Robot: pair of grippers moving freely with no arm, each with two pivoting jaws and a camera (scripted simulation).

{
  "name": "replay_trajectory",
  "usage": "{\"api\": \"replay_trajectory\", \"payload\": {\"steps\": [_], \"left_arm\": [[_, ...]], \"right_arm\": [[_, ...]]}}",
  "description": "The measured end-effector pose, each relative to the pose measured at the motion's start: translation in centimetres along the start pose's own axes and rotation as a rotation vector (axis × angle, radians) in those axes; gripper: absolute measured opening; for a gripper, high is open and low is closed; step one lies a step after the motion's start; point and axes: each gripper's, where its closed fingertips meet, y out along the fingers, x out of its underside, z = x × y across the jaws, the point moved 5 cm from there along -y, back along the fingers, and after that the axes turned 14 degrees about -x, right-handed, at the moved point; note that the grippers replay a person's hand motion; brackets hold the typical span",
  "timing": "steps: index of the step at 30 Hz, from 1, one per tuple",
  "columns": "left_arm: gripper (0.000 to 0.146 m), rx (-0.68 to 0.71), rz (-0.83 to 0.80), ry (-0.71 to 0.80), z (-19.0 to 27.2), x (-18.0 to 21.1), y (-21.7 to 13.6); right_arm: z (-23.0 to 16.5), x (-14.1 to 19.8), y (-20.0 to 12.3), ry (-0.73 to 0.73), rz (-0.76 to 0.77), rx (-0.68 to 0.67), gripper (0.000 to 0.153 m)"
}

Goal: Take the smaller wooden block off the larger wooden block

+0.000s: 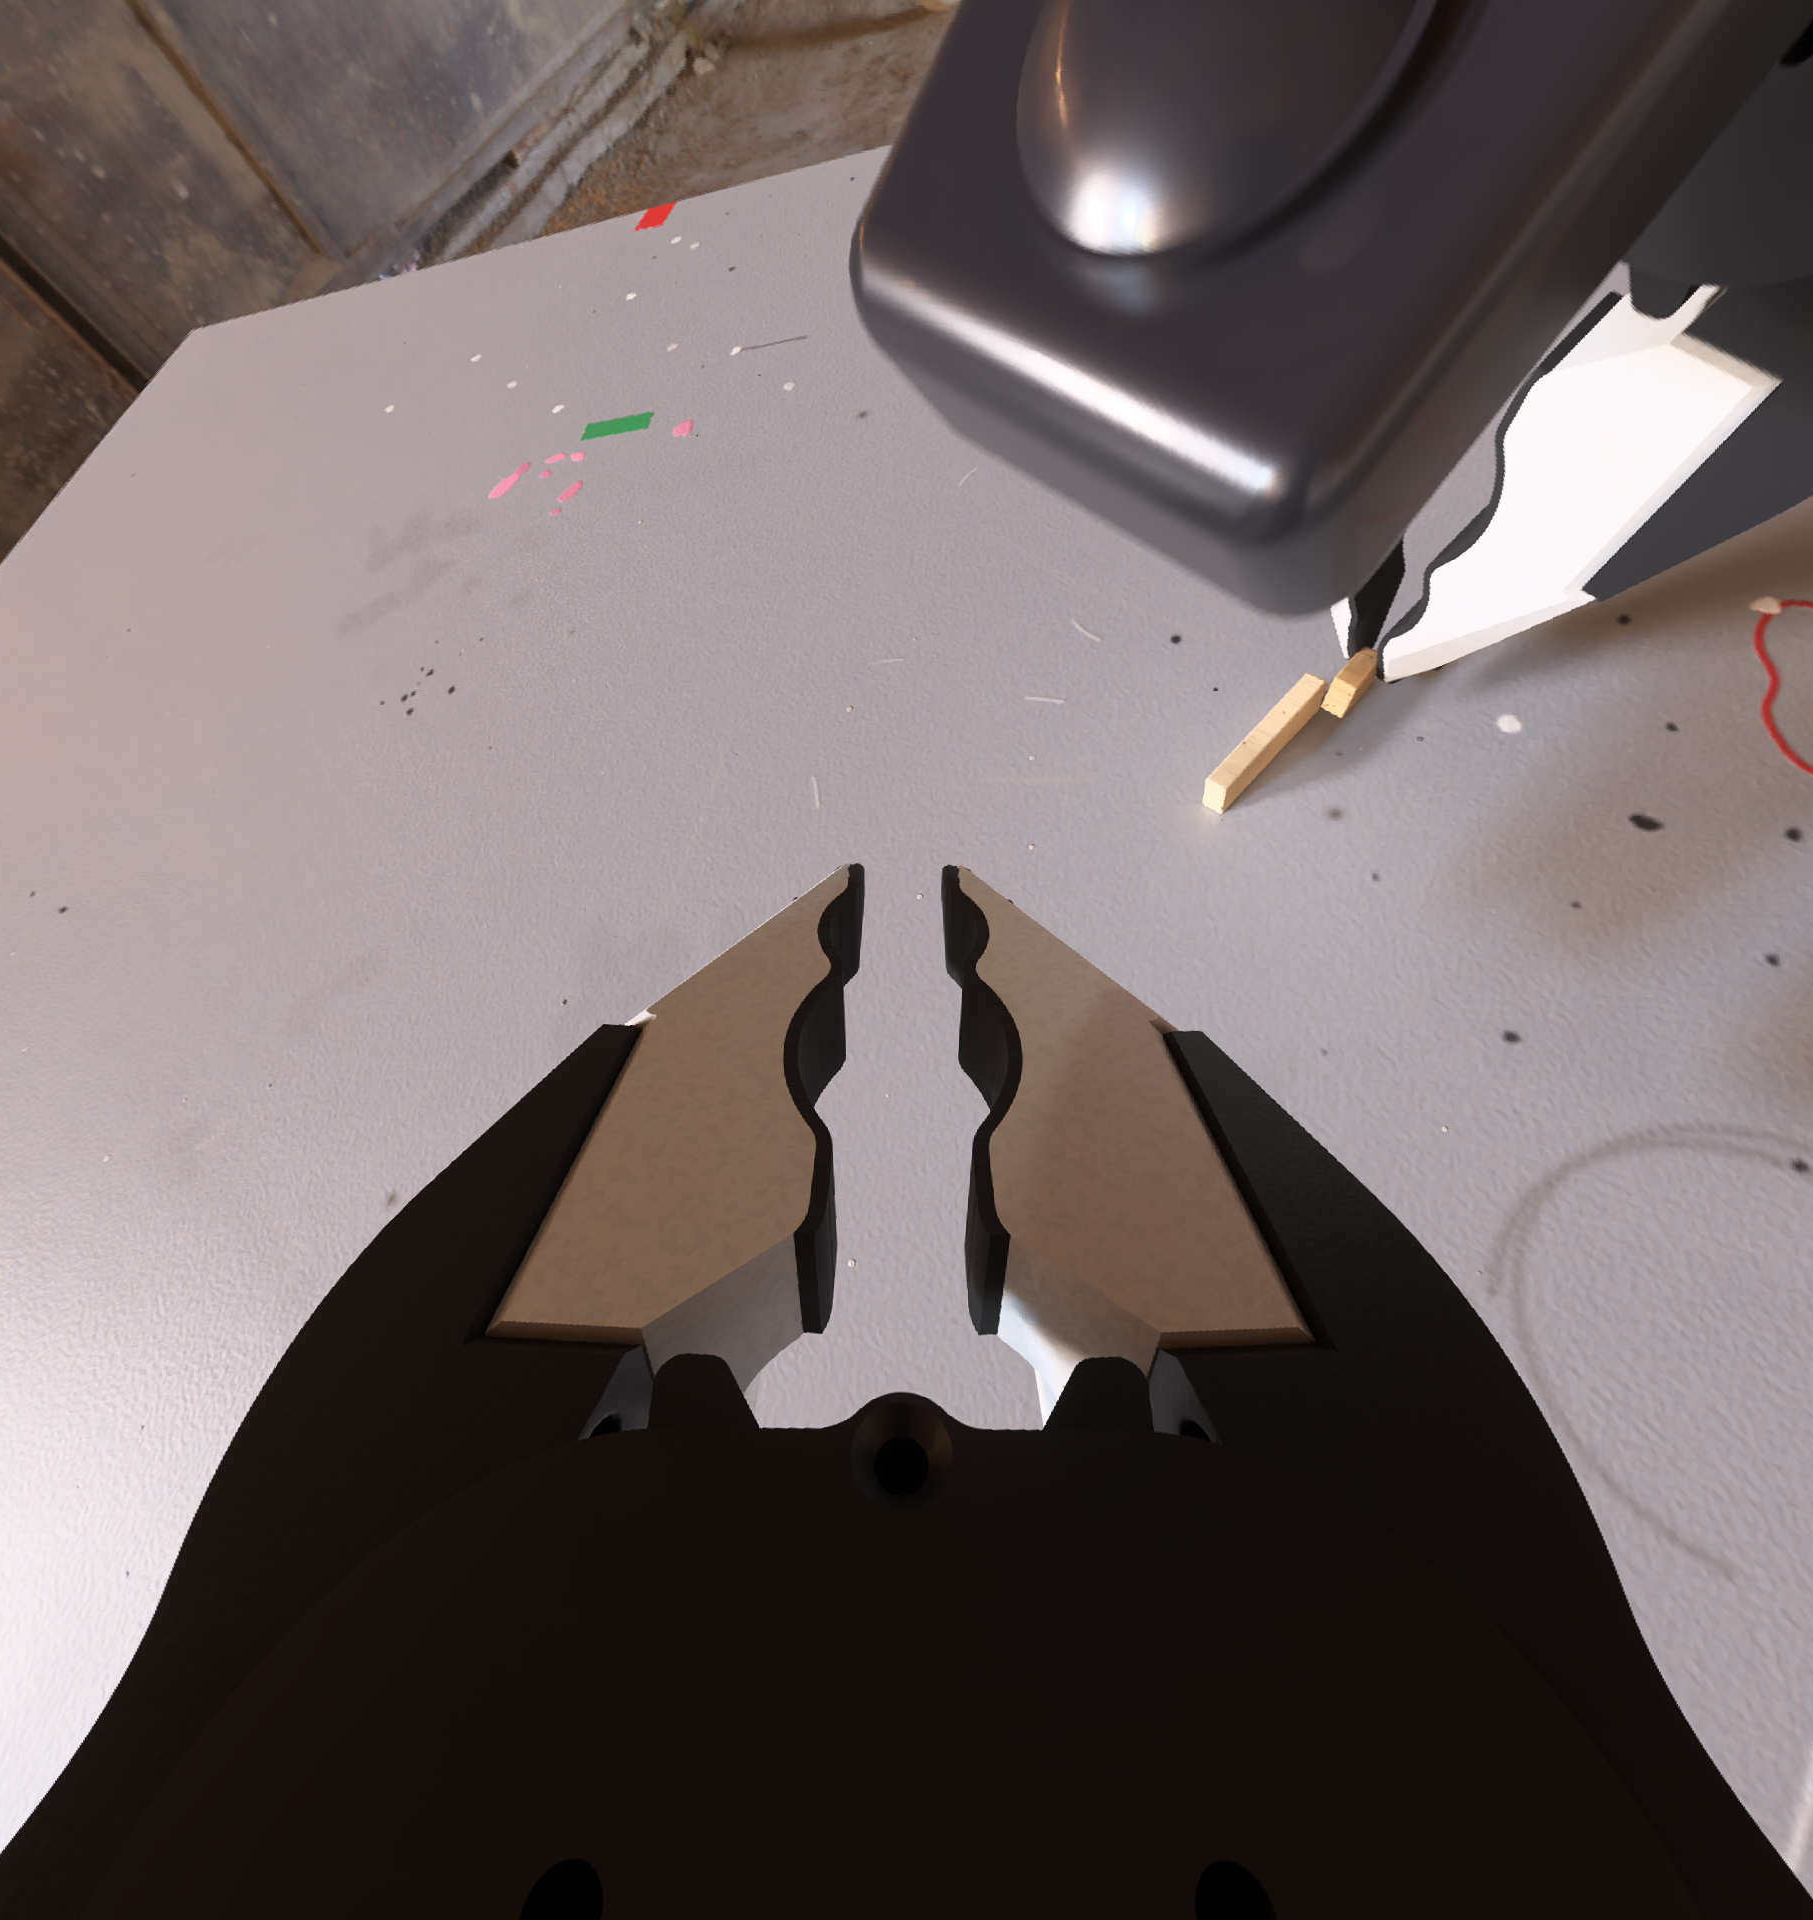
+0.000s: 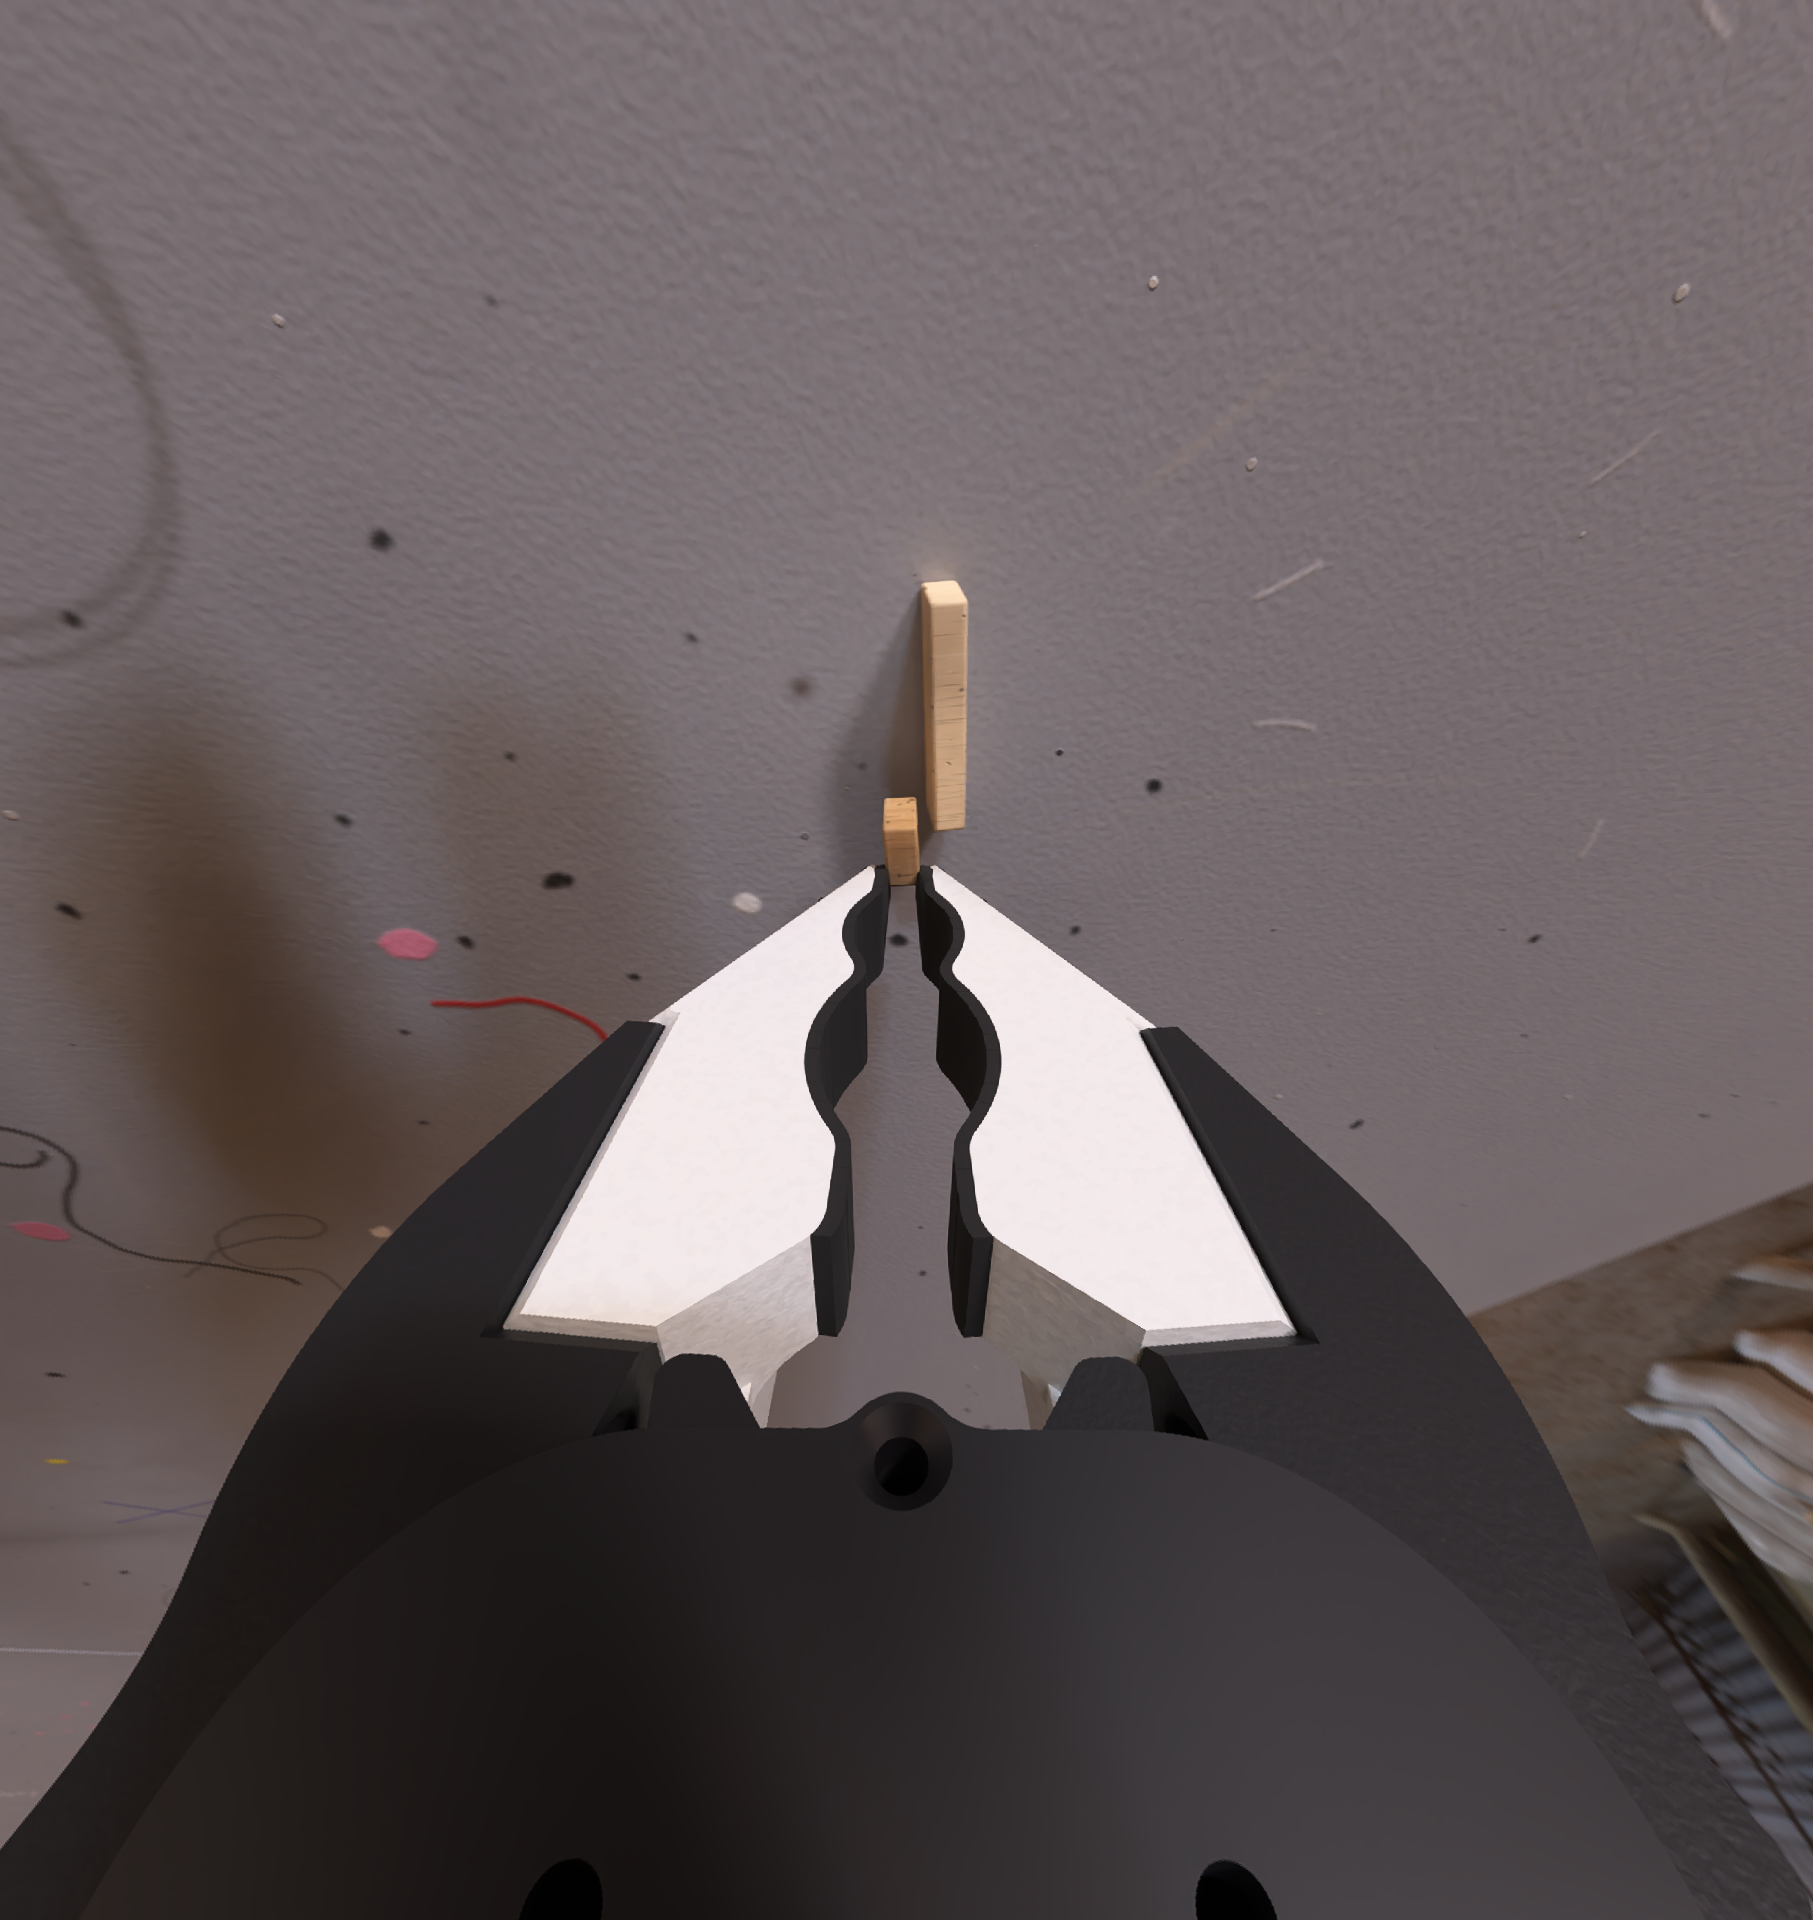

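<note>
I count two wooden blocks: one long block (image 2: 944, 707) at frame centre, one small block (image 2: 901, 837) just below it. Two grippers: mine at lower centre (image 1: 903, 883), another (image 1: 1369, 649) upper right.

A workshop — paint-spattered grey table (image 1: 569, 727), rough worn wall (image 1: 258, 125) behind.

Grey paint-speckled table (image 1: 569, 831); larger wooden block (image 1: 1263, 740) flat on it, red string (image 1: 1780, 707) nearby

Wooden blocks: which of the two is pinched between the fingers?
The smaller wooden block, the short stub, is pinched at the right hand-held gripper tips. The larger wooden block lies free on the table beside it.
</note>
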Motion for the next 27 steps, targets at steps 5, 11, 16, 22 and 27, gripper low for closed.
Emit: {"api": "replay_trajectory", "payload": {"steps": [5, 11, 16, 22, 27], "left_arm": [[0.015, 0.046, 0.018, -0.011, 0.2, -0.1, -0.1], [0.014, 0.151, 0.077, -0.046, 0.4, -0.3, -0.4], [0.014, 0.142, 0.071, -0.009, 0.6, -0.3, -0.4], [0.014, 0.131, 0.052, 0.006, 0.7, -0.1, -0.4], [0.014, 0.116, 0.035, 0.061, 1.0, 0.0, -0.4]], "right_arm": [[-0.7, 0.3, -0.2, 0.037, 0.086, -0.072, 0.005], [-0.9, 0.5, -0.7, 0.089, 0.125, -0.122, 0.005], [-1.5, 0.6, -0.7, 0.05, 0.111, -0.126, 0.005], [-2.1, 0.9, -0.9, 0.02, 0.095, -0.101, 0.005], [-2.4, 1.2, -0.5, 0.023, 0.079, -0.076, 0.005]]}}
